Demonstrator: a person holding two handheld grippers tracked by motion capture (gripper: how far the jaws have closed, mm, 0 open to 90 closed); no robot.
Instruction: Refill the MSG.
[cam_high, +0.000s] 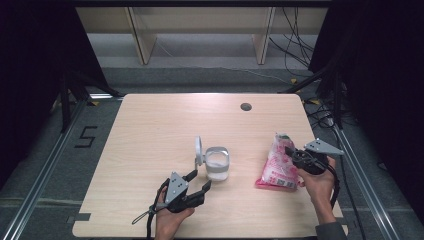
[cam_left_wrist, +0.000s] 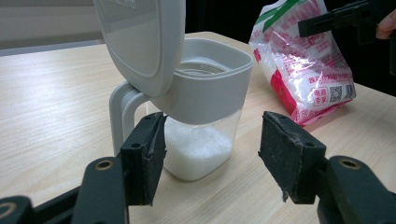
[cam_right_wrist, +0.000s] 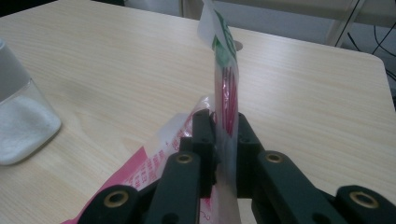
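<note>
A clear jar (cam_high: 218, 165) with a grey collar and a raised grey lid (cam_high: 198, 148) stands mid-table, holding white powder at its bottom (cam_left_wrist: 198, 147). My left gripper (cam_high: 198, 181) sits just in front of it, open, its pads (cam_left_wrist: 150, 156) apart with nothing between them. A pink and white plastic bag (cam_high: 278, 165) of white grains lies to the right. My right gripper (cam_high: 291, 152) is shut on the bag's upper edge (cam_right_wrist: 224, 88), which stands up between the jaws. The bag (cam_left_wrist: 306, 65) shows behind the jar in the left gripper view.
The wooden table (cam_high: 165, 125) has a small round grommet (cam_high: 245, 106) near its far edge. Beyond the table are shelf legs and loose cables on the floor (cam_high: 300, 55). Dark curtains hang on both sides.
</note>
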